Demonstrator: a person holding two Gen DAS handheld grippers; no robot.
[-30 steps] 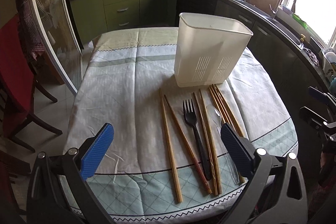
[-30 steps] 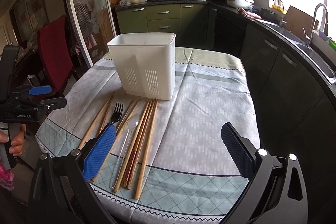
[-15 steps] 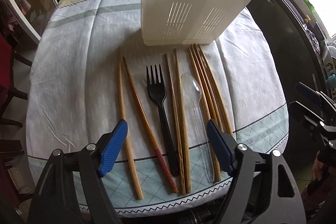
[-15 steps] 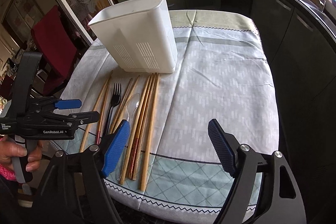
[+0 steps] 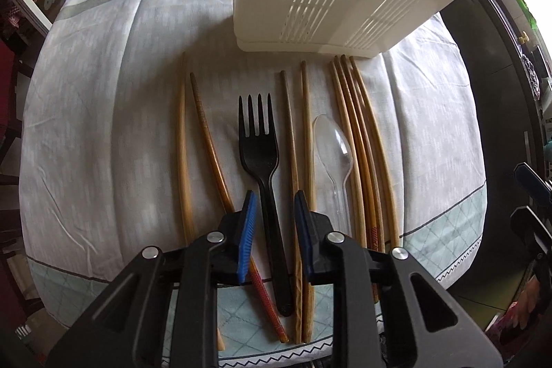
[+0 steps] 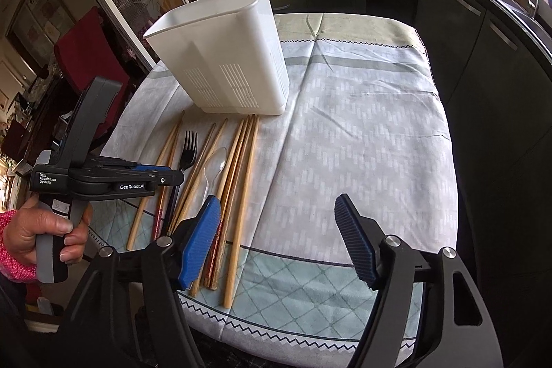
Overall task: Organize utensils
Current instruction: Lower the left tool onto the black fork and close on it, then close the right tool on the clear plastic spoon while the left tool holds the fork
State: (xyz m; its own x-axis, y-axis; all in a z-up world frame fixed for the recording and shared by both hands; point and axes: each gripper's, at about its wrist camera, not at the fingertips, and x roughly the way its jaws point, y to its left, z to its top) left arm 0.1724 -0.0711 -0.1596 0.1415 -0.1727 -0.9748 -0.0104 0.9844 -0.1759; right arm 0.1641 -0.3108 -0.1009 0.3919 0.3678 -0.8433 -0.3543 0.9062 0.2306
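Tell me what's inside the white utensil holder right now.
From the right wrist view, only bare white walls show inside the utensil holder near its rim. Its bottom is hidden by the front wall, so I cannot tell whether anything lies there.

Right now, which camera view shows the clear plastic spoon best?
The left wrist view shows the spoon best: it lies whole on the tablecloth, bowl and handle both in sight, right of the black fork. In the right wrist view the spoon is smaller, faint against the chopsticks, and its handle end runs behind the right gripper.
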